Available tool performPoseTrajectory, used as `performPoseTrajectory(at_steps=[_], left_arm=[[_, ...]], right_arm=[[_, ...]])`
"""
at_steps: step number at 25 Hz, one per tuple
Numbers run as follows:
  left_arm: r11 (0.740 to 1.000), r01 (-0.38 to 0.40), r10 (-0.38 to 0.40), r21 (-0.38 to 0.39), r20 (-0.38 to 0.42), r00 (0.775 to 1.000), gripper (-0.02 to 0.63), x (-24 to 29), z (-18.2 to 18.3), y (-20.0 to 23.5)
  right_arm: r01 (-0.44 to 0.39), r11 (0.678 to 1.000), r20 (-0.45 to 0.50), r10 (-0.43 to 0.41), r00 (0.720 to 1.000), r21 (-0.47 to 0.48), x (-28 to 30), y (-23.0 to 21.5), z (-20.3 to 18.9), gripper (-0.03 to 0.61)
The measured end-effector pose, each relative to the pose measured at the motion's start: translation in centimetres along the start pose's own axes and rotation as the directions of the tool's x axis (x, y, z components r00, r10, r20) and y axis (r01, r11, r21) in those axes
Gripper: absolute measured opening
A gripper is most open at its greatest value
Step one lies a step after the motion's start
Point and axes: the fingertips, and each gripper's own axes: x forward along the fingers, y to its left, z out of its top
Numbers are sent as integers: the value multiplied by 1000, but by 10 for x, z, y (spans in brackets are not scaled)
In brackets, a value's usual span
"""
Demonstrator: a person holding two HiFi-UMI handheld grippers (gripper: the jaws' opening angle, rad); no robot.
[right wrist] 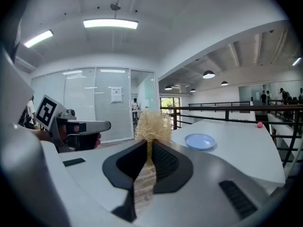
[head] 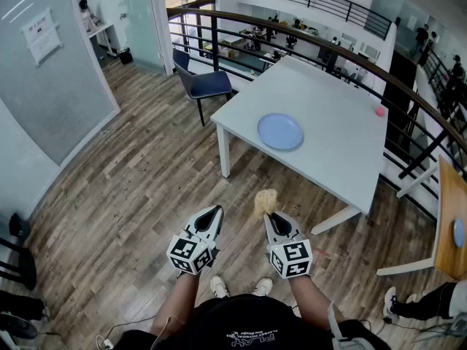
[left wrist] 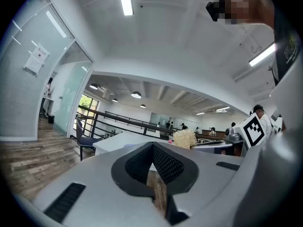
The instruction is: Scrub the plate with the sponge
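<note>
In the head view, the left tongs point(head: 214, 211) and right tongs point(head: 268, 216) hang low over the wood floor point(head: 131, 188), and the blue plate point(head: 279, 131) lies well away on the white worktop point(head: 336, 93). In the left gripper view, the left tongs are pressed together with nothing in them. In the right gripper view, the right tongs pinch the yellow sponge point(right wrist: 152, 125), with the plate on the worktop ahead.

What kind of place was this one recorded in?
Probably an open-plan office mezzanine: a glass-walled room, a curved railing overlooking desks below, and a white table on wood flooring.
</note>
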Motion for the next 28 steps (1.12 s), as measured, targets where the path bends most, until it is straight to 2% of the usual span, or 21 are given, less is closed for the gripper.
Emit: performPoseTrajectory(at_steps=[10,14,20,22,28], left_arm=[[1000,-4,4,-12,-14,1000,9,-10,-9,5],[1000,-3,3,-7,-10,1000,9,-15,-6,11],[998,4,-3,-70,6,1000,9,-21,-6,26],[996,6,-5,-85,14,1000,9,-26,-2,35],[999,3,-3,-49,6,1000,9,-44,2,60]], right_arm=[[-9,1000,-2,9,1000,-18,1,10,-3,43],[-38,999,11,38,999,-12,5,22,2,44],[-78,995,-20,77,997,-62,13,40,-1,44],[-69,995,-26,68,997,-66,15,45,-2,44],[-31,998,-21,30,999,-58,24,65,-2,44]])
